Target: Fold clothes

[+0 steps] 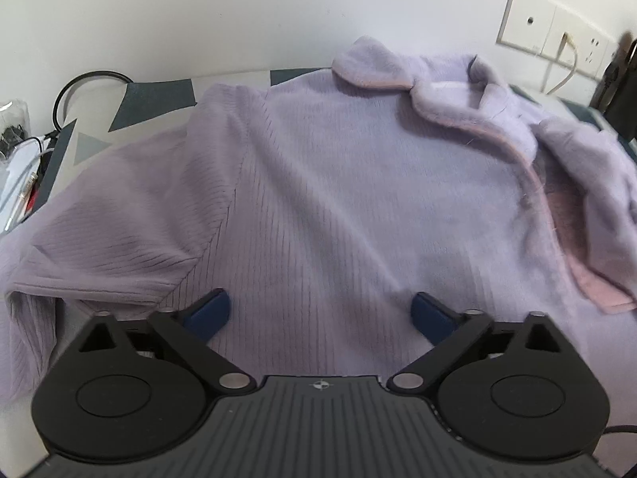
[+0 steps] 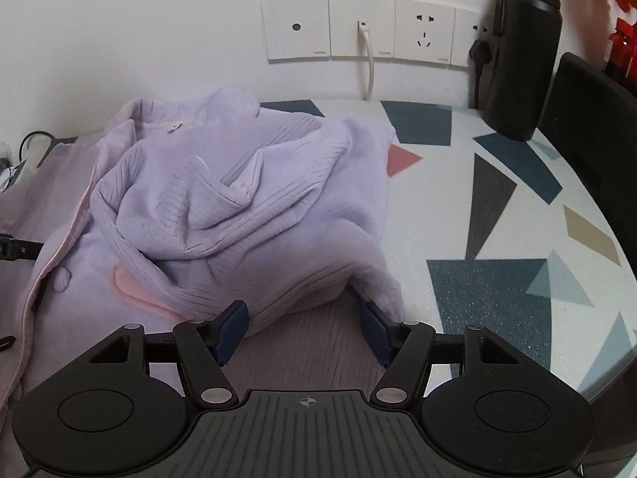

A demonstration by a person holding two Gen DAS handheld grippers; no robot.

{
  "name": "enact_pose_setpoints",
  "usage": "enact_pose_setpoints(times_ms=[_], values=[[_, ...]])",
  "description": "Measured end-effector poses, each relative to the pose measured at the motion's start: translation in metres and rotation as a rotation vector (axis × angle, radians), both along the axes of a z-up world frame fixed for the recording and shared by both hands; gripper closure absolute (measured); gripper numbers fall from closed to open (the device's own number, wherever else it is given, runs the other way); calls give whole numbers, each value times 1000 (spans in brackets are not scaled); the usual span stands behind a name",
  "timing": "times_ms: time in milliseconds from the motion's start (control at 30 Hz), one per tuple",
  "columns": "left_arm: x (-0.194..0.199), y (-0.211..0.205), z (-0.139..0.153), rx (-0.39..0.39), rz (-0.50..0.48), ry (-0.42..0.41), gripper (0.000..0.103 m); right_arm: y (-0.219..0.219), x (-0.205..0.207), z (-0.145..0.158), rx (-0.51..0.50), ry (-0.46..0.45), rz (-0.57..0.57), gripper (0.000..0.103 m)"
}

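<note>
A fuzzy lilac cardigan (image 1: 318, 183) with pink trim lies spread over the table, its collar toward the wall. My left gripper (image 1: 320, 312) hovers open just above its lower hem, blue pads wide apart with only flat fabric beneath them. In the right wrist view the same cardigan (image 2: 239, 207) is bunched, one side folded over in a heap with a sleeve on top. My right gripper (image 2: 304, 328) is open, its fingertips straddling the raised folded edge of the hem, which sits between the pads without being pinched.
The table (image 2: 497, 239) has a white top with coloured triangles and a curved edge at the right. A black bottle (image 2: 521, 51) and wall sockets (image 2: 362, 28) with a white cable stand at the back. Cables and clutter (image 1: 24, 151) lie at the far left.
</note>
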State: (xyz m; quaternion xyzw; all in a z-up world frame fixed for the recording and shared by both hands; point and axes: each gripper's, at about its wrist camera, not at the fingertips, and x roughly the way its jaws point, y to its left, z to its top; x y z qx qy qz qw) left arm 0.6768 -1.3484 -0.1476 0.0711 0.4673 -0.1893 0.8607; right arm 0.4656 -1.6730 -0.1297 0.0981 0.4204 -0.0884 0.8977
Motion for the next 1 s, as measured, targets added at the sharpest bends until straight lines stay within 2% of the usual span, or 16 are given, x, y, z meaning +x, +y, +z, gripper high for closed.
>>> enact_pose_setpoints(times_ms=[33,67,133,200,300,400,533,600,700,733,767,833,1000], values=[[0,4,5,-38,1,8,34,-1,-1,1,6,-2,-3,43],[0,7,11,-81,2,19,41,-2,-1,2,6,2,-8,42],[2,9,26,-153,-3,17,42,-3,-1,4,4,8,-18,41],[2,1,45,-186,-35,-23,46,-5,-2,5,-2,15,-31,39],[4,-26,69,-254,-140,-51,46,-6,-2,2,-21,41,-47,39],[14,-64,73,-312,-243,11,45,-8,-3,-3,-26,61,-60,39],[31,-129,50,-268,-344,113,44,-13,-6,-10,-9,64,-72,38],[36,-154,38,-235,-359,158,44,-14,-8,-13,-5,56,-71,36],[41,-173,30,-223,-370,178,45,-13,-11,-15,-11,44,-62,34],[43,-179,28,-219,-373,184,58,-13,-11,-15,-16,42,-57,32],[44,-185,25,-215,-376,191,91,-12,-11,-16,-22,40,-54,31],[46,-196,23,-212,-380,193,93,-11,-11,-16,-26,38,-50,29],[25,-165,72,-313,-334,-9,93,-14,-7,-14,-9,52,-60,29]])
